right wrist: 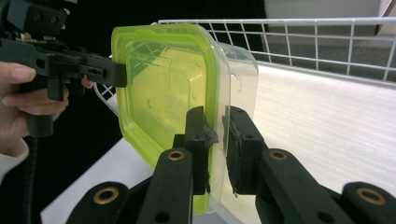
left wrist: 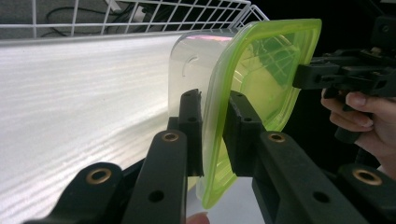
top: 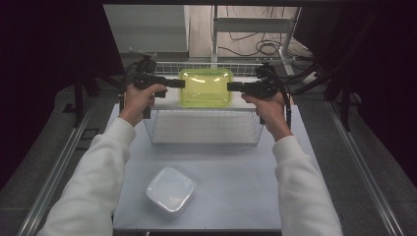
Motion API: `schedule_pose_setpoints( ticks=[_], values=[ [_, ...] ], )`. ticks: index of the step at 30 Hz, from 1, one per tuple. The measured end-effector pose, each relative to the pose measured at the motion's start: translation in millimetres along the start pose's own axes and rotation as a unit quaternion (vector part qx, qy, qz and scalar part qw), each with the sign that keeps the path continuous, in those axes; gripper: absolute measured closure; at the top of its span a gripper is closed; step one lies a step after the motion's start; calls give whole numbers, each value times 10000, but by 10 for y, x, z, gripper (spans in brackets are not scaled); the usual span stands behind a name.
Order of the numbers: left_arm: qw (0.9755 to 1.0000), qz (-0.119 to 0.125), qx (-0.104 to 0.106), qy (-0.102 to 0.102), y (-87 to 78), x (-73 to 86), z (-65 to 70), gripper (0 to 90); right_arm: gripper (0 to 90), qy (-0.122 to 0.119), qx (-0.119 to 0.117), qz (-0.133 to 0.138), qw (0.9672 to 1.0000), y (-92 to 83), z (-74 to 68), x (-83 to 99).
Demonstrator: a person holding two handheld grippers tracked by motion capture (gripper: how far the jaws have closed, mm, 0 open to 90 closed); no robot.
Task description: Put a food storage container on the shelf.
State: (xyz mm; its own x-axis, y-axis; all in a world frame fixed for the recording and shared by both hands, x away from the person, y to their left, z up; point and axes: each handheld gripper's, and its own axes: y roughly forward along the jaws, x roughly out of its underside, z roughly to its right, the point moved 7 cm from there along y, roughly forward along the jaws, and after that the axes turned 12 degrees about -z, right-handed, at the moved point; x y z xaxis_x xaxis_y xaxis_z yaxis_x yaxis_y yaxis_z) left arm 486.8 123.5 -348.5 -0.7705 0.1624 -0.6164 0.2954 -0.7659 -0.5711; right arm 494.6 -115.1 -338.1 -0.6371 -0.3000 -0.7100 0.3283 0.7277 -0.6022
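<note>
Currently both claws carry one lidded food container (top: 206, 87) between them, above the wire basket (top: 204, 127). Left claw (top: 181, 83) pinched on the green lid's rim at one short end; right claw (top: 231, 87) pinched on the opposite end. In the left gripper view the pads (left wrist: 192, 126) sit either side of the rim; same in the right gripper view, pads (right wrist: 198, 135) astride lid edge and clear tub wall. Both claws narrow, holding the container.

Step in hand, as I judge it: moving the container as a pair, probably to set it down in or near the basket. To do it well: keep both hands level with each other and at a constant spacing, since pulling apart could slip a pad off the thin rim, and pushing together could bow the lid. Lower slowly, release both ends together only once the base rests.

Surface: pale tabletop (top: 231, 182), matte, with a white square dish (top: 170, 190) on it well below the claws, nearer the person. Beyond the basket: a metal frame, loose cables on the floor, dark surrounds either side.
</note>
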Motion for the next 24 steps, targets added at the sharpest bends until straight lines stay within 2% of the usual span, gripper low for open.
schedule_pose_setpoints(
  ticks=[2, 3, 4, 5, 6, 7, 8, 9, 12, 14, 15, 16, 17, 18, 20, 22, 23, 24],
  values=[
    [10000, -35, 17, -22, 12, -34, -21, 786, 793, 96, -41, -16, 9999, 24, 40, -18],
    [9999, -72, 32, -78, 27, -68, -40, 781, 789, 240, -64, -87, 9997, 57, 90, -32],
    [9999, -72, 32, -78, 27, -68, -40, 780, 789, 240, -64, -87, 9997, 57, 90, -32],
    [9995, -70, 130, -283, 47, -107, -76, 778, 783, 393, -166, -57, 9991, 80, 132, -56],
    [9995, -70, 130, -283, 47, -107, -76, 777, 783, 393, -166, -57, 9991, 80, 132, -56],
    [9990, -118, 163, -409, 60, -134, -122, 776, 775, 488, -160, -58, 9987, 108, 161, -79],
    [9990, -118, 163, -409, 60, -134, -122, 776, 775, 488, -160, -58, 9987, 108, 161, -79],
    [9983, -88, 182, -543, 76, -159, -142, 776, 770, 526, -143, -76, 9985, 121, 173, -86],
    [9975, -30, 169, -687, 109, -196, -201, 775, 756, 753, -143, -95, 9970, 178, 228, -120],
    [9969, 1, 115, -779, 149, -209, -248, 773, 737, 917, -182, -121, 9955, 213, 261, -133],
    [9961, 25, 125, -868, 173, -217, -278, 764, 728, 1139, -221, -119, 9932, 243, 285, -135],
    [9961, 25, 125, -868, 173, -217, -278, 762, 728, 1139, -221, -119, 9932, 243, 285, -135],
    [9956, 51, 139, -930, 190, -224, -290, 757, 723, 1311, -266, -111, 9910, 261, 306, -134],
    [9953, 48, 146, -957, 199, -226, -300, 757, 723, 1311, -266, -111, 9910, 261, 306, -134],
    [9939, -11, 166, -1090, 228, -220, -332, 742, 707, 1500, -194, -97, 9884, 282, 333, -142],
    [9936, -8, 152, -1120, 243, -219, -347, 730, 701, 1580, -156, -95, 9873, 297, 350, -144],
    [9936, 22, 143, -1123, 254, -223, -355, 724, 700, 1691, -206, -51, 9854, 308, 360, -144],
    [9936, 22, 143, -1123, 254, -223, -355, 720, 700, 1691, -206, -51, 9854, 308, 360, -144]
  ],
)
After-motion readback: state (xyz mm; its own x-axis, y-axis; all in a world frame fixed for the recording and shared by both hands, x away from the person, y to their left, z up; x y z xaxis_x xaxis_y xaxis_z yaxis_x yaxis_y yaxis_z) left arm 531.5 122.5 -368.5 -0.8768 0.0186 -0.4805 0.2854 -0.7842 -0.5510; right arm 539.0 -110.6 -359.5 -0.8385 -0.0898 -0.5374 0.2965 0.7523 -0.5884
